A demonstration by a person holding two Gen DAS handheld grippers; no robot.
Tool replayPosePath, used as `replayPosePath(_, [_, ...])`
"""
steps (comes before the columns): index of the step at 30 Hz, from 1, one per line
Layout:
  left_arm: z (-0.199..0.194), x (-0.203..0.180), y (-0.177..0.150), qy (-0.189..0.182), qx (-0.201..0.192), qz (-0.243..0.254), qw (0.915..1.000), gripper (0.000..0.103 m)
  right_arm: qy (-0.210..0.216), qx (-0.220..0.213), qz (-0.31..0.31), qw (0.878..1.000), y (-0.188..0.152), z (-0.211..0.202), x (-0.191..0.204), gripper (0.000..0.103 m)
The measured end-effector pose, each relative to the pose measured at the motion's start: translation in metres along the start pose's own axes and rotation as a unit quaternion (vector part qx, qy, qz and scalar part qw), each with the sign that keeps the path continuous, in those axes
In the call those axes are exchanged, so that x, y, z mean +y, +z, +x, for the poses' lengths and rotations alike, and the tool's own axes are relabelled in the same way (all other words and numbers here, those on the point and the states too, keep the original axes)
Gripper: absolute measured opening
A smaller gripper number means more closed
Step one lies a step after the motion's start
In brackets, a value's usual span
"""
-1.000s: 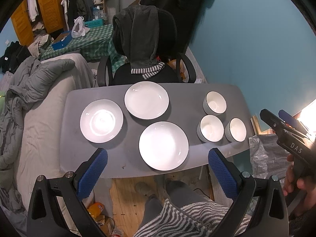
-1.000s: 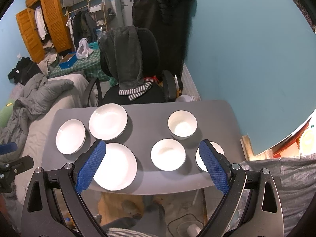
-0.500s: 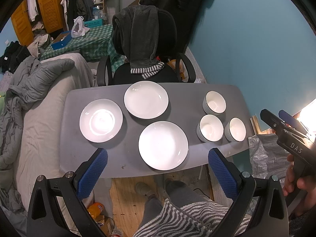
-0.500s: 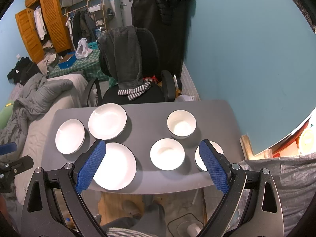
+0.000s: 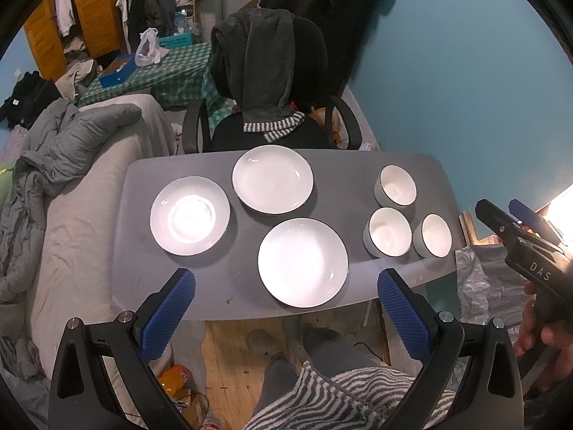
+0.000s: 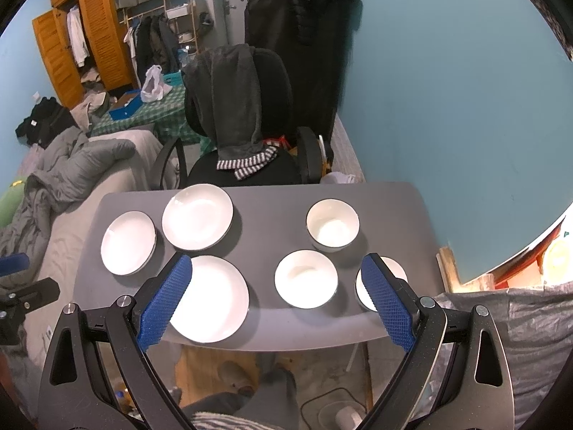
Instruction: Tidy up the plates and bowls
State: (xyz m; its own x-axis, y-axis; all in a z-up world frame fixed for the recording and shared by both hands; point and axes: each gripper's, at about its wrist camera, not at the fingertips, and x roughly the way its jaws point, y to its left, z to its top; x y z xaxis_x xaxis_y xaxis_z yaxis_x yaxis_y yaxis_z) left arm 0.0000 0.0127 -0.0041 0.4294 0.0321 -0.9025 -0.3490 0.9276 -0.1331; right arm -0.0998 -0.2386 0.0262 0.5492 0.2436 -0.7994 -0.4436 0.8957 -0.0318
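Three white plates lie on the grey table (image 5: 343, 175): a left plate (image 5: 189, 215), a far plate (image 5: 272, 178) and a near plate (image 5: 302, 262). Three white bowls stand to their right: a far bowl (image 5: 395, 185), a middle bowl (image 5: 388, 231) and a right bowl (image 5: 434, 235). My left gripper (image 5: 284, 286) is open and empty, held above the table's near edge. My right gripper (image 6: 275, 277) is open and empty, above the middle bowl (image 6: 306, 278) and near plate (image 6: 211, 302). Its right finger hides part of the right bowl (image 6: 397, 272).
A black office chair (image 5: 272, 82) draped with a dark hoodie stands behind the table. A bed with grey bedding (image 5: 64, 165) adjoins the table's left side. A teal wall (image 5: 447, 71) is on the right. A wooden floor and my legs lie below the near edge.
Both grippers have drifted very slightly; the plates and bowls have not moved. Both grippers stay open.
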Motion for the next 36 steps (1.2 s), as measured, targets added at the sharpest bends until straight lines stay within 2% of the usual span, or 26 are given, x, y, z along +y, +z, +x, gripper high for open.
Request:
replayPosePath(11, [0.010, 0.019, -0.005, 0.000, 0.003, -0.009, 0.9999, 0.103, -0.003, -0.004, -0.026, 1.000, 0.006, 0.007, 0.015, 0.094])
replayPosePath(20, [0.023, 0.042, -0.011, 0.023, 0.012, -0.013, 0.9996, 0.103, 0.002, -0.004, -0.057, 0.998, 0.009, 0.020, 0.037, 0.094])
replayPosePath(25, [0.039, 0.056, -0.015, 0.040, 0.026, -0.014, 0.9987, 0.103, 0.004, 0.001, -0.076, 0.997, 0.010, 0.036, 0.049, 0.094])
replayPosePath(29, [0.055, 0.068, -0.019, 0.035, 0.042, -0.026, 0.9981, 0.103, -0.001, 0.006, -0.090, 0.996, 0.009, 0.051, 0.059, 0.094])
replayPosePath(36, [0.076, 0.081, -0.020, 0.044, 0.049, -0.026, 0.9975, 0.103, 0.007, 0.021, -0.076, 0.997, 0.005, 0.072, 0.063, 0.094])
